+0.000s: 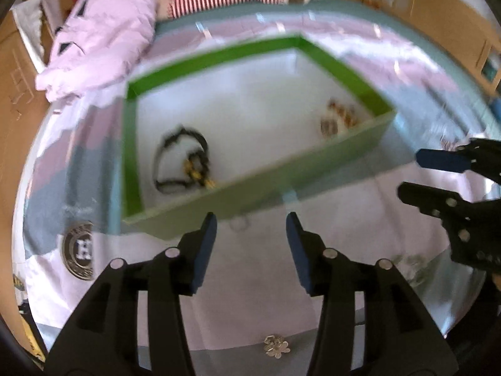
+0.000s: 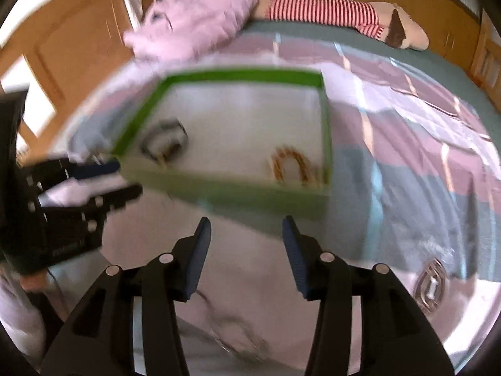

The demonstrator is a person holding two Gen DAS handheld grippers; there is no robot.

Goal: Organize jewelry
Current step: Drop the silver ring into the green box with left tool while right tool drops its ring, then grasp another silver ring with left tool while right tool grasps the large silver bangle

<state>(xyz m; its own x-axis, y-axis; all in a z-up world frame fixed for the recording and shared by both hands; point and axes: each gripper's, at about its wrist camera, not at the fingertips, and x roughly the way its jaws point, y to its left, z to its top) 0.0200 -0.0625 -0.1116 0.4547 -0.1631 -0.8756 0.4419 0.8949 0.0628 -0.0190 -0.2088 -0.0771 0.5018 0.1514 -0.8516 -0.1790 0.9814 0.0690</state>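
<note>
Jewelry lies in a shallow green-walled, white-floored box (image 1: 344, 65) on the patchwork bedspread (image 1: 391, 194): a black cord necklace (image 1: 181, 163) left, brown beaded bracelet (image 1: 339, 117) right. Left gripper (image 1: 252, 230) hovers spread, empty. From the right wrist, the right gripper (image 2: 245, 235) likewise gapes, empty, before the box.

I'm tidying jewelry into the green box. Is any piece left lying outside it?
Yes. A small silver flower-shaped piece lies loose on the bedspread, outside the green box. A black cord necklace and a beaded bracelet already sit inside the box.
</note>
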